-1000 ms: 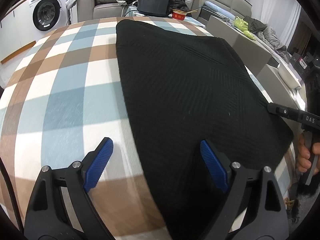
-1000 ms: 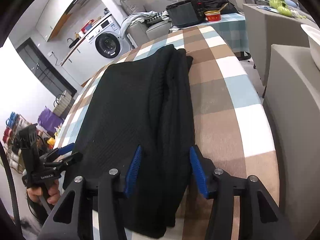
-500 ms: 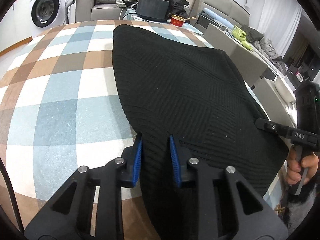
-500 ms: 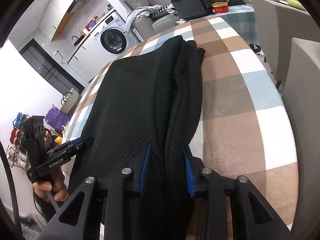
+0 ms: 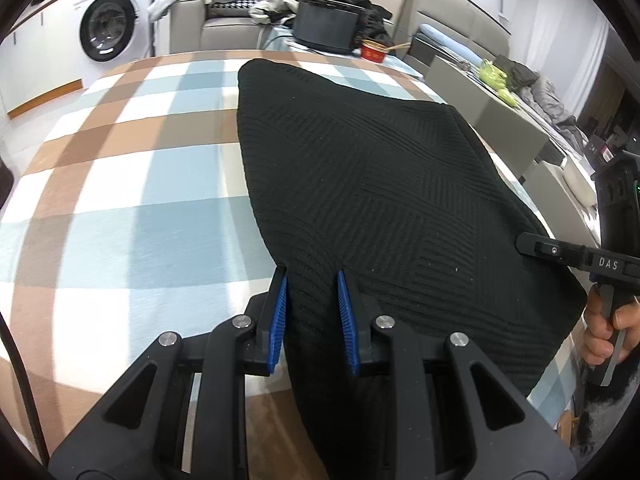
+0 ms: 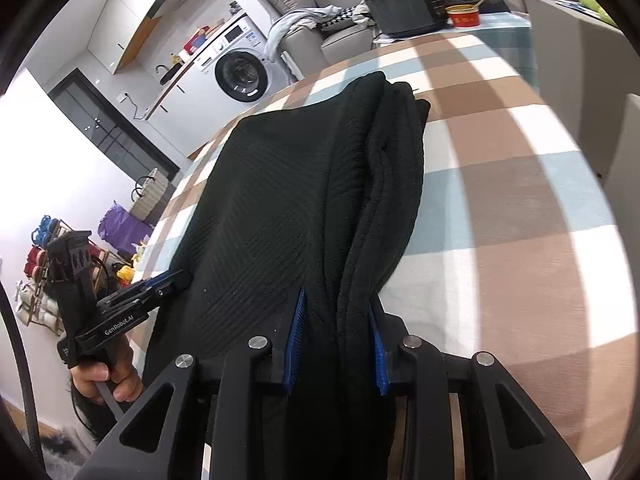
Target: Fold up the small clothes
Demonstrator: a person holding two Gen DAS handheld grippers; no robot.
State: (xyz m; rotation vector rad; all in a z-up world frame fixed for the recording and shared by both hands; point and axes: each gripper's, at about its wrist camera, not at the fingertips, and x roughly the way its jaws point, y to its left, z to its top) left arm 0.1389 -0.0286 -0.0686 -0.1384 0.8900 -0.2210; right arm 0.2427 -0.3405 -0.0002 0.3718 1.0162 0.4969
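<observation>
Two grippers have hold of one black knit point(image 5: 360, 184), each at a near corner. The knit lies lengthwise on a checked cloth point(image 5: 120, 200) over the table, its far end reaching toward the table's far edge and its near hem coming off the near edge into the jaws.

The left gripper point(image 5: 312, 312) is closed down to a narrow gap on the near left corner, with fabric bunched between its blue pads point(image 5: 280, 320). The right gripper point(image 6: 336, 344) is likewise clamped on the near right corner, where several layers stack up along the right edge, so its gap stands a little wider. In the left view the right gripper point(image 5: 560, 252) shows at the near right of the knit, gripped by a hand point(image 5: 604, 332).

Judging by the ribbed weave and the way it sags and creases toward each pinch, the knit is soft, limp and fairly thick, with some weight but nothing fragile. It should drape rather than hold shape, so the middle will droop between the two grips unless the hem is kept taut. The rough texture looks unlikely to slip from the ridged pads. The layered right edge may slide apart if only the top layers are caught; the corners, taken through all layers, seem the best holds.
</observation>
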